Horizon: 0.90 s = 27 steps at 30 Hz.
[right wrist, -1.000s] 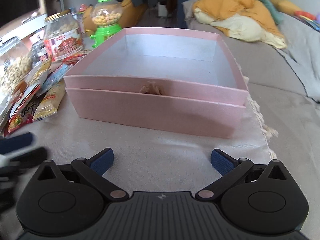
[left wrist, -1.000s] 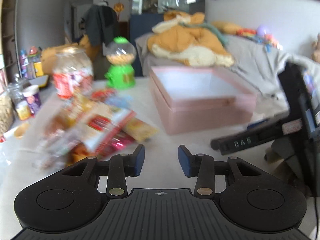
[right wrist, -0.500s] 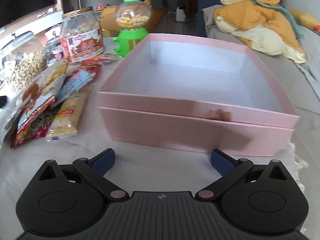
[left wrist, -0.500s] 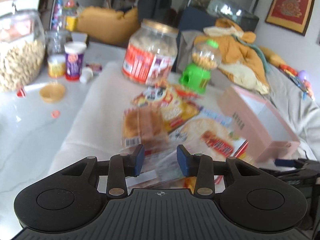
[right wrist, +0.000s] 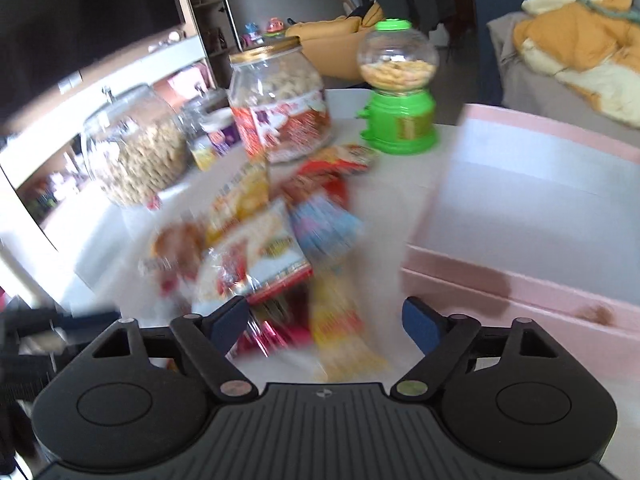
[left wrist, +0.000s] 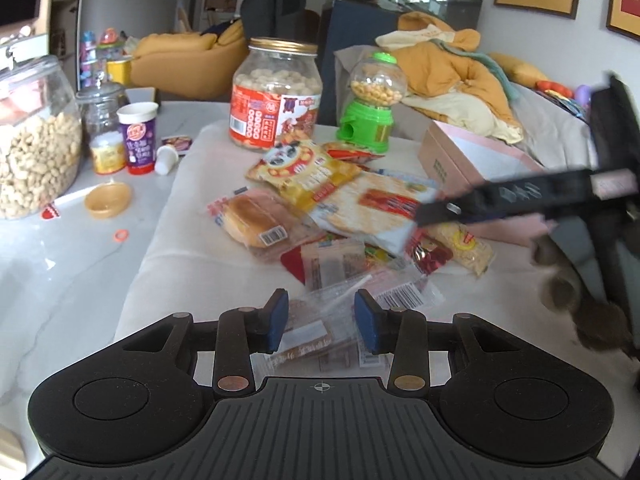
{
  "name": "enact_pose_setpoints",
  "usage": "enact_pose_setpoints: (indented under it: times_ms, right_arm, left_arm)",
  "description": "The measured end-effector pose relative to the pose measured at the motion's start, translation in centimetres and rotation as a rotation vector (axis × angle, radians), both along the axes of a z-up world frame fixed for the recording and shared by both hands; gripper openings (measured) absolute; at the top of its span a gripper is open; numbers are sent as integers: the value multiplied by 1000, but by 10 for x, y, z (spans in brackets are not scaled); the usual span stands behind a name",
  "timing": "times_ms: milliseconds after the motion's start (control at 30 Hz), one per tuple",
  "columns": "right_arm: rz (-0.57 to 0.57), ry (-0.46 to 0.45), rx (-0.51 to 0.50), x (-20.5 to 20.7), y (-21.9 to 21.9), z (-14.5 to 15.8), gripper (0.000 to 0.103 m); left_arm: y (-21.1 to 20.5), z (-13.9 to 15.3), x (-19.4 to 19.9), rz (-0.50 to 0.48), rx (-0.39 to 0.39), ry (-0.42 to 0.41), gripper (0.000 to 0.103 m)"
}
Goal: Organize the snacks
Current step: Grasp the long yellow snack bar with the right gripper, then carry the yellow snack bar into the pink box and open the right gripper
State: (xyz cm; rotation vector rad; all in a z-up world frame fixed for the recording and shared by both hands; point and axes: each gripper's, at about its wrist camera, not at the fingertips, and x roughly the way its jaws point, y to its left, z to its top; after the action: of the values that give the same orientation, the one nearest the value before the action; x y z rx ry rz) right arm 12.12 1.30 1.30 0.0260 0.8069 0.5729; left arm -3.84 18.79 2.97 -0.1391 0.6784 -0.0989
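Note:
A pile of snack packets lies on the white cloth: a bread packet (left wrist: 252, 220), a yellow panda packet (left wrist: 304, 172), a cracker packet (left wrist: 376, 208) and a clear-wrapped packet (left wrist: 360, 292). My left gripper (left wrist: 322, 320) hovers open over the near end of the clear packet, and its pads do not press on it. My right gripper (right wrist: 325, 320) is closing, still open, above a blurred yellow packet (right wrist: 340, 320) that lies between its jaws. One of its black fingers (left wrist: 520, 196) reaches over the pile from the right. The open pink box (right wrist: 540, 208) stands to the right.
A big peanut jar (left wrist: 32, 152), a purple cup (left wrist: 138, 136) and a loose yellow lid (left wrist: 107, 199) stand at the left. A red-labelled jar (left wrist: 276, 100) and a green candy dispenser (left wrist: 372, 108) stand behind the pile. A sofa with an orange coat (left wrist: 448, 68) lies beyond.
The left gripper swung from facing the pink box to over the snack pile. The right gripper moved left from the box front to the pile, and its jaws narrowed.

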Motion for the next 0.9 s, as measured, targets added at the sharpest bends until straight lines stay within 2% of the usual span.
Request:
enact_pose_setpoints:
  times_ms: [133, 200, 233, 267, 300, 333, 367, 467, 500, 533, 600, 633, 733, 800, 867, 900]
  right_arm:
    - [11, 61, 7, 8, 5, -7, 70]
    - [19, 45, -29, -1, 1, -8, 56]
    - [27, 40, -60, -6, -2, -10, 45]
    - [37, 45, -78, -10, -5, -11, 38]
    - [43, 47, -76, -15, -12, -12, 36]
    - [51, 56, -78, -20, -19, -12, 29]
    - [50, 64, -93, -25, -25, -13, 29]
    - [39, 68, -106, -40, -44, -12, 29]
    - [40, 73, -101, -44, -51, -11, 29]
    - [42, 75, -97, -48, -56, -11, 29]
    - [43, 63, -99, -55, -63, -12, 30]
    - [46, 46, -106, -59, -65, -13, 30]
    - [52, -11, -130, -67, -64, -16, 32]
    - [55, -37, -139, -70, -60, -18, 37]
    - [76, -55, -135, -72, -54, -20, 56]
    - [83, -65, -136, -73, -52, -21, 60]
  left_arm:
    - [-8, 2, -6, -48, 18, 5, 42]
    - [-17, 1, -5, -68, 49, 10, 43]
    - [-24, 0, -4, -74, 86, 4, 43]
    - [-31, 0, -2, -79, 124, 0, 44]
    - [-36, 0, 0, -79, 142, 1, 46]
    - [-41, 1, 2, -81, 140, 2, 48]
    - [-45, 2, 4, -102, 110, 7, 48]
    - [-51, 5, 9, -217, -50, 53, 47]
    - [-52, 6, 10, -241, -61, 56, 47]
    - [-53, 9, 9, -245, -38, 42, 48]
    - [-45, 15, 9, -186, 30, 0, 47]
    - [-37, 17, 10, -138, 33, -12, 46]
    - [7, 14, 18, 34, -66, -11, 44]
    - [32, 3, 23, 100, -127, 22, 44]
    - [40, -7, 24, 97, -176, 70, 44]
    - [37, -10, 21, 68, -192, 80, 46]
